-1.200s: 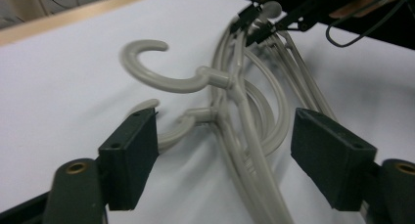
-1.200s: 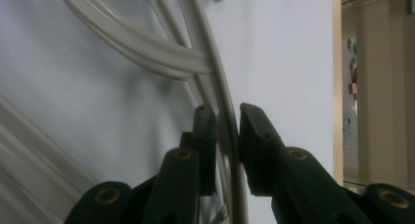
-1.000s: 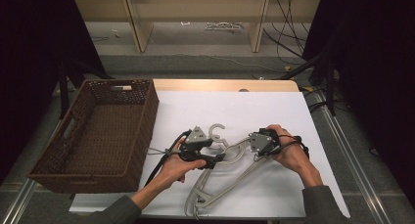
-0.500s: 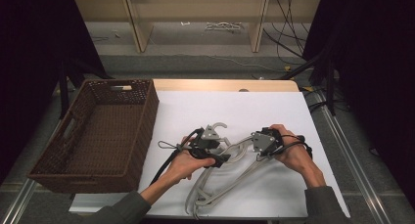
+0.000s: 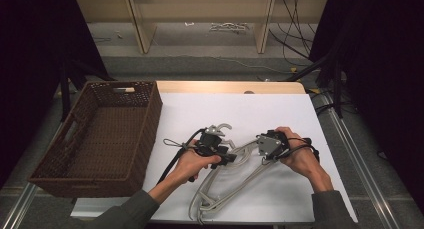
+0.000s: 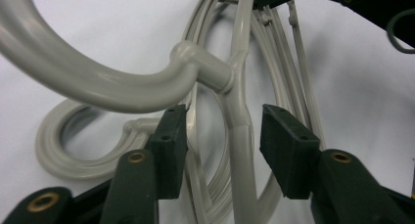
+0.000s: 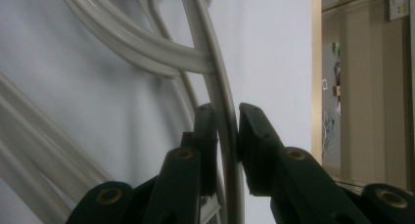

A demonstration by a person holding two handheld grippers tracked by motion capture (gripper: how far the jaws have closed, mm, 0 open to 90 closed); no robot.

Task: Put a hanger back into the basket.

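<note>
A: Start at the right gripper (image 7: 227, 131). What are its jaws doing?

B: They are clamped on one thin arm of the pale grey plastic clothes hangers (image 7: 147, 48), a slim curved bar pinched between both pads.

A: And the left gripper (image 6: 222, 145)?

B: Its jaws have just been closing. A hanger neck stands between them, just below the hook (image 6: 88, 82), but I see a gap on each side, so the pads do not press on it.

A: How do the hangers look?

B: Smooth, rounded, light grey, several stacked and tangled, with curled hooks at one end.

A: Where do they lie?

B: On the white table (image 5: 280, 114), in the near middle between the two grippers, hooks toward the left gripper (image 5: 216, 148), their arms running down toward the near edge. The right gripper (image 5: 270, 146) holds them at their right side.

A: Anything farther out?

B: A dark brown woven basket (image 5: 65, 154) sits well apart at the table's left edge.
</note>
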